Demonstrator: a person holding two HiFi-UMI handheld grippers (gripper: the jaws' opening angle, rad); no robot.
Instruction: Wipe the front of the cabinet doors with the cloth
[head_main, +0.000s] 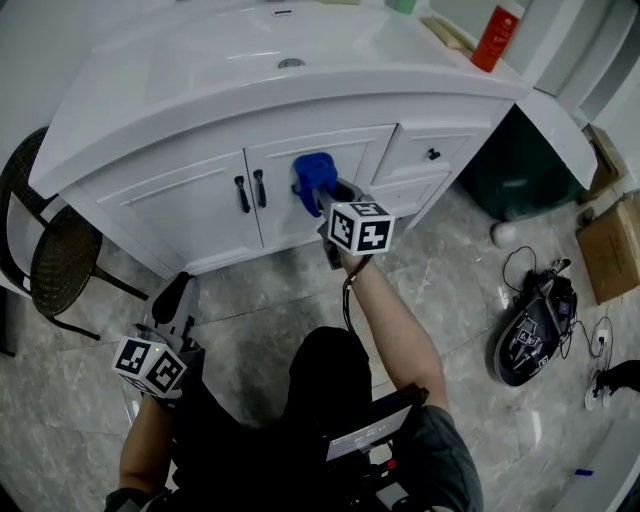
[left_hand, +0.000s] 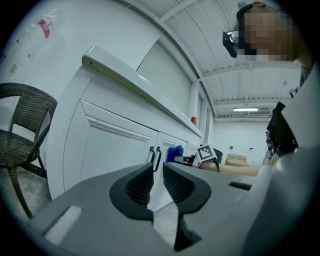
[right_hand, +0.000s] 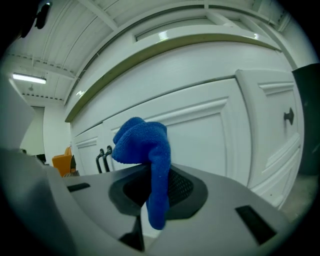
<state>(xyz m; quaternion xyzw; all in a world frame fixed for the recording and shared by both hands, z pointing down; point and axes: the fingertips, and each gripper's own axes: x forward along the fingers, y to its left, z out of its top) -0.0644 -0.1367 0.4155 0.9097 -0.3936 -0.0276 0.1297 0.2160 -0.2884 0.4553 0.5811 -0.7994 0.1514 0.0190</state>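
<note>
At a white bathroom vanity (head_main: 120, 130), a seated person holds the right gripper (head_main: 328, 196) up to the cabinet doors (head_main: 200, 210), its jaws clamped on a blue cloth (head_main: 313, 175). The cloth is at the front of the right-hand door, just right of the pair of dark handles (head_main: 250, 190) where the two doors meet. In the right gripper view the cloth (right_hand: 145, 145) bunches above the gripper (right_hand: 157, 187) and a strip of it hangs down between the jaws, with the door panel (right_hand: 200, 135) close behind; whether the fabric actually touches the panel is hard to judge. The left gripper (head_main: 172, 296) hangs low beside the person's knee, well apart from the doors. In its own view the left gripper (left_hand: 158, 182) has its jaws a little apart with nothing between them. A dark wicker chair (head_main: 50, 250) stands at the vanity's left end. A red bottle (head_main: 495, 38) stands on the counter near the sink, and a small dark knob (head_main: 433, 154) marks the drawer to the doors' right.
</note>
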